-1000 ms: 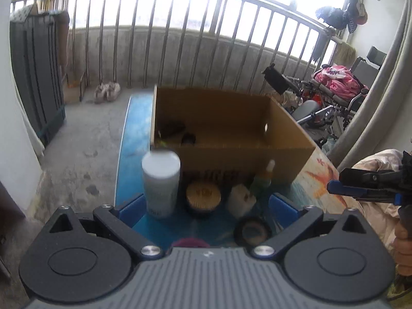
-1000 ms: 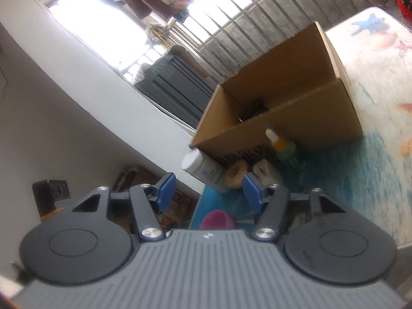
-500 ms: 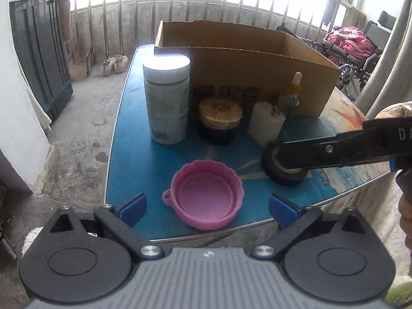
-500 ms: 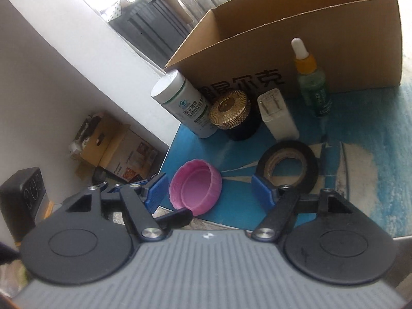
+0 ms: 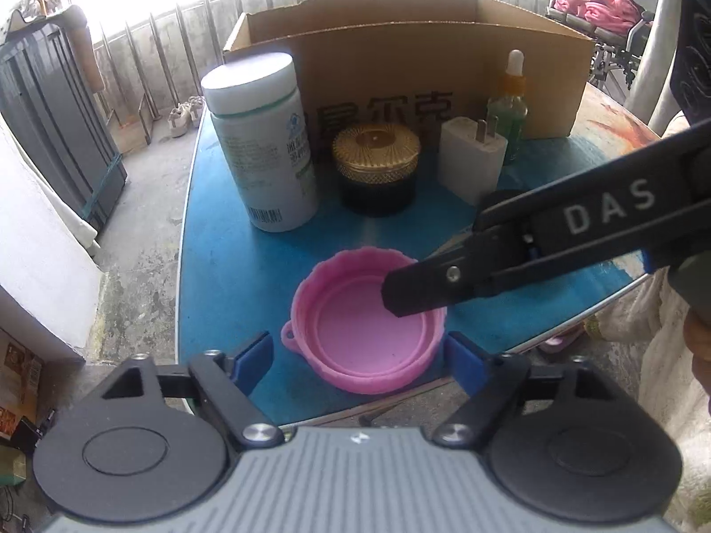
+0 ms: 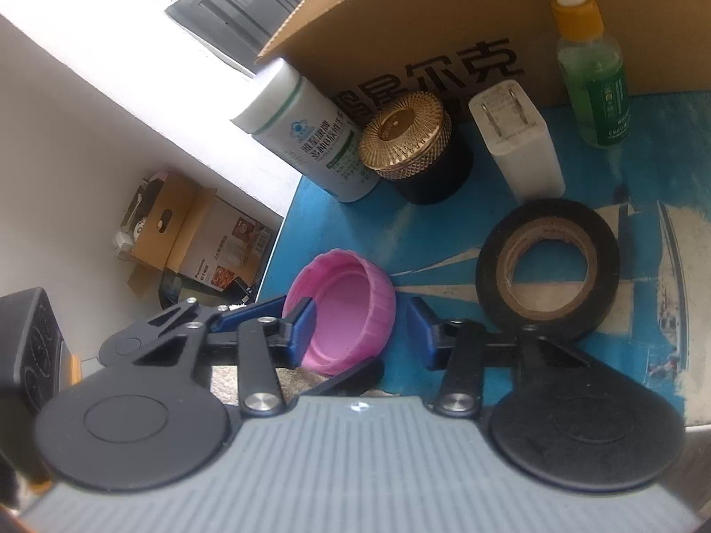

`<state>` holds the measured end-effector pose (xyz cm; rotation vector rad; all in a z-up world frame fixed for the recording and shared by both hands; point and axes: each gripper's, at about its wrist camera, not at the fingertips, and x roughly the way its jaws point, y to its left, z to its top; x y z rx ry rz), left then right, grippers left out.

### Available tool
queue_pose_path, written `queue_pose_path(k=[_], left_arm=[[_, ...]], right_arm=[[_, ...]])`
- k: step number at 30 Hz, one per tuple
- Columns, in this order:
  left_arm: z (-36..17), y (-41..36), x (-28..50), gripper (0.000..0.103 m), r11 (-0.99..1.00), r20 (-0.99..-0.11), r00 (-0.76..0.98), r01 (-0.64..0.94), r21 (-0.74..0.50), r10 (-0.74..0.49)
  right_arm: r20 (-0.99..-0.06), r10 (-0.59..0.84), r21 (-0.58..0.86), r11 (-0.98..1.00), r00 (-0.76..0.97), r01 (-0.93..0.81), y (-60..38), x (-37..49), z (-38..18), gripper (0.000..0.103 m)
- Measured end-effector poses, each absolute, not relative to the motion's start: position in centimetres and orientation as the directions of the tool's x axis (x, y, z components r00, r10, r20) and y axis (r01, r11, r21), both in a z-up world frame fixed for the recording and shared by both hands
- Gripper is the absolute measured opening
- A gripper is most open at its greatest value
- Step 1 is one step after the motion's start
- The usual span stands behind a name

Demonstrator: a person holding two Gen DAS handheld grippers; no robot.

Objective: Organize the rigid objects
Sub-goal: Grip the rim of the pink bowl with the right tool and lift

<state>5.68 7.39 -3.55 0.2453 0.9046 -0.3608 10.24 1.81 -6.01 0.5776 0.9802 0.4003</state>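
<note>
A blue painted surface on a railed balcony carries a row of small things lined up against the near wall of an open cardboard box. Taking the box as the landmark, a white pill bottle stands at its left front corner, then a black jar with a gold lid, a white plug adapter and a green dropper bottle toward its right. Nearer the edge of the surface, well in front of the box, lie a roll of black tape and a pink plastic cap, open side up. The right claw is open, with one finger dipped inside the cap and the other outside its ribbed wall, so it straddles the rim without yet pinching it. The left claw is also wide open and empty, hovering just behind the cap at the near edge. The cap looks light, stiff and thin-walled, likely to skate on the smooth surface if nudged; its ribbing should give grip. A pinch across the wall seems the sound hold, away from the small loop on its side. It sits close to the surface's edge, so a careless push could tip it off.
</note>
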Motion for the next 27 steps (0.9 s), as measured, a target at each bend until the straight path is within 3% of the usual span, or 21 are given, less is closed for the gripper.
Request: queue_pose_path(k=[5,27], left_arm=[[-3.4,7.2,5.4,0.071,0.913,-0.797,0.565,0.405,0.044,-0.213],[-2.9,4.0,5.8,0.073,0.886,-0.796,0.557,0.461,0.059,-0.237]], right_arm=[[-0.654,0.574,0.638,0.769,0.492,-0.049,1.3,10.2,-6.5,0.031],[-0.621,0.569,0.678,0.735,0.539,0.006,-2.7,9.4,-7.3,0.032]])
